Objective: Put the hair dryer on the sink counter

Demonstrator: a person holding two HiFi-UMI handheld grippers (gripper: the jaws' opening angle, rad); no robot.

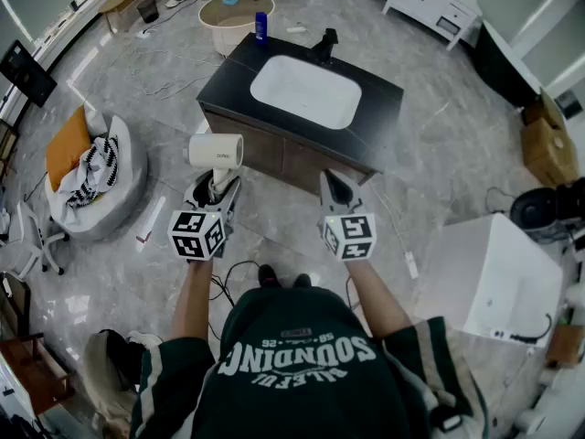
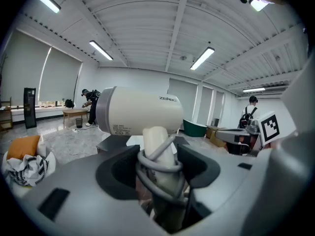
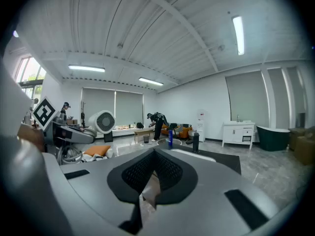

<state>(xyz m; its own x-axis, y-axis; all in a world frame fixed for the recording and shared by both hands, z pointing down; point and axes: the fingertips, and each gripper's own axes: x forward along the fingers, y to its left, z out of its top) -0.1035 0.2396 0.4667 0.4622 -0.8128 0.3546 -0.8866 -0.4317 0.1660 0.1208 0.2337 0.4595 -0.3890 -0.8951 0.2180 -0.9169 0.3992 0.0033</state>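
Note:
In the head view my left gripper (image 1: 215, 187) is shut on the handle of a white hair dryer (image 1: 217, 150). The dryer stands upright, with its barrel lying crosswise just short of the black sink counter (image 1: 228, 82). In the left gripper view the hair dryer (image 2: 138, 113) fills the middle, its grey cord (image 2: 158, 162) wound round the handle between the jaws of the left gripper (image 2: 157, 167). My right gripper (image 1: 335, 183) hangs shut and empty in front of the counter's near edge. Beyond the right gripper (image 3: 153, 173), that view shows the counter (image 3: 221, 159).
The counter holds a white basin (image 1: 304, 90) and a black faucet (image 1: 324, 44); a blue bottle (image 1: 261, 26) stands by its far left corner. A white cushion seat with clothes (image 1: 91, 167) lies left, a white box (image 1: 494, 277) right, and cables (image 1: 228, 277) near my feet.

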